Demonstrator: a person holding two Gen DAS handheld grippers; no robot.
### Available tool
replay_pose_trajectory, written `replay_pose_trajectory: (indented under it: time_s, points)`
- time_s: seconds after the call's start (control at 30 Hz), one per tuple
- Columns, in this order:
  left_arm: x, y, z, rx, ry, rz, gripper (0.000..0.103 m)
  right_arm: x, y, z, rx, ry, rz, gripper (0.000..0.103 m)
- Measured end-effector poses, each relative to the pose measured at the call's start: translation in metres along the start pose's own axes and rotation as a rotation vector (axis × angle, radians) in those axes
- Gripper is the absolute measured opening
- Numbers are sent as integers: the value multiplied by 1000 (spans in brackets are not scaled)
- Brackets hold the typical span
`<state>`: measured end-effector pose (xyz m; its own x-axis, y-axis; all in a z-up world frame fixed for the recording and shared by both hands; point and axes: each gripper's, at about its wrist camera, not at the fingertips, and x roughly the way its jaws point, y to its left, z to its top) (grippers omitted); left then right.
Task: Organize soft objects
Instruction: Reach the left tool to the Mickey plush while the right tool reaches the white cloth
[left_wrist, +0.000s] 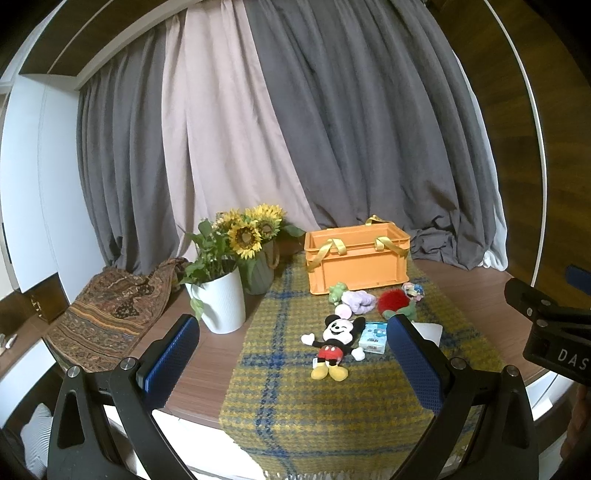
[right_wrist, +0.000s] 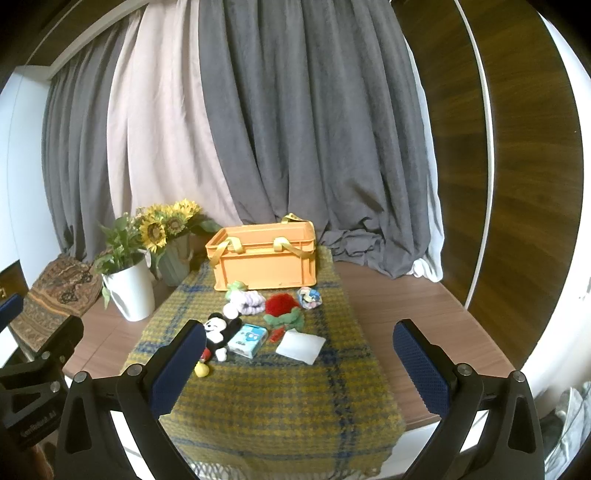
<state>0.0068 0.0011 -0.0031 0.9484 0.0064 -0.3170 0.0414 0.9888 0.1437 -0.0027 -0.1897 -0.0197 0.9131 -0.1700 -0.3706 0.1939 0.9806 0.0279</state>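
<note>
An orange crate (left_wrist: 356, 258) (right_wrist: 266, 260) with yellow straps stands at the back of a yellow-blue plaid cloth (left_wrist: 332, 398) (right_wrist: 273, 398). In front of it lie soft toys: a Mickey Mouse plush (left_wrist: 334, 345) (right_wrist: 218, 334), a purple plush (left_wrist: 356, 299) (right_wrist: 251, 301), a small green plush (left_wrist: 338, 290), a red fluffy one (left_wrist: 393, 301) (right_wrist: 282, 304) and a small multicoloured one (left_wrist: 413, 290) (right_wrist: 309, 296). A blue tissue pack (left_wrist: 373, 336) (right_wrist: 248, 339) and a white pad (right_wrist: 300, 346) lie nearby. My left gripper (left_wrist: 293, 339) and right gripper (right_wrist: 299, 343) are open and empty, above the table's near edge.
A white pot with greenery (left_wrist: 221, 299) (right_wrist: 131, 291) and a green vase of sunflowers (left_wrist: 258, 254) (right_wrist: 173, 254) stand left of the crate. A patterned cushion (left_wrist: 107, 317) (right_wrist: 51, 295) lies at far left. Grey and beige curtains hang behind. The wooden table (right_wrist: 399, 310) extends right.
</note>
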Motion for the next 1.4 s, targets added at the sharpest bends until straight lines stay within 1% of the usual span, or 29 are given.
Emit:
replay_pose_trajectory:
  time_s: [0.13, 0.27, 0.47, 0.77, 0.83, 0.93, 1.03, 1.2, 1.4]
  points:
    - [8, 2, -1, 16, 3, 11, 103, 9, 5, 0, -2, 17, -2, 103]
    - [25, 0, -2, 32, 38, -3, 103, 27, 7, -1, 7, 60, 6, 103]
    - [58, -2, -5, 61, 81, -16, 103, 55, 12, -5, 19, 111, -10, 103]
    - [115, -4, -6, 90, 142, -81, 102, 108, 19, -9, 58, 187, -51, 102]
    - [132, -6, -6, 95, 167, -102, 99, 120, 20, -9, 64, 204, -63, 102]
    - [151, -7, -7, 101, 191, -128, 98, 139, 22, -10, 76, 228, -77, 102]
    - [174, -8, -8, 108, 218, -159, 96, 157, 26, -11, 76, 257, -94, 102]
    - [208, -8, -11, 125, 251, -220, 95, 184, 33, -13, 75, 296, -130, 102]
    - [242, -15, -18, 153, 292, -294, 94, 210, 37, -21, 85, 317, -194, 102]
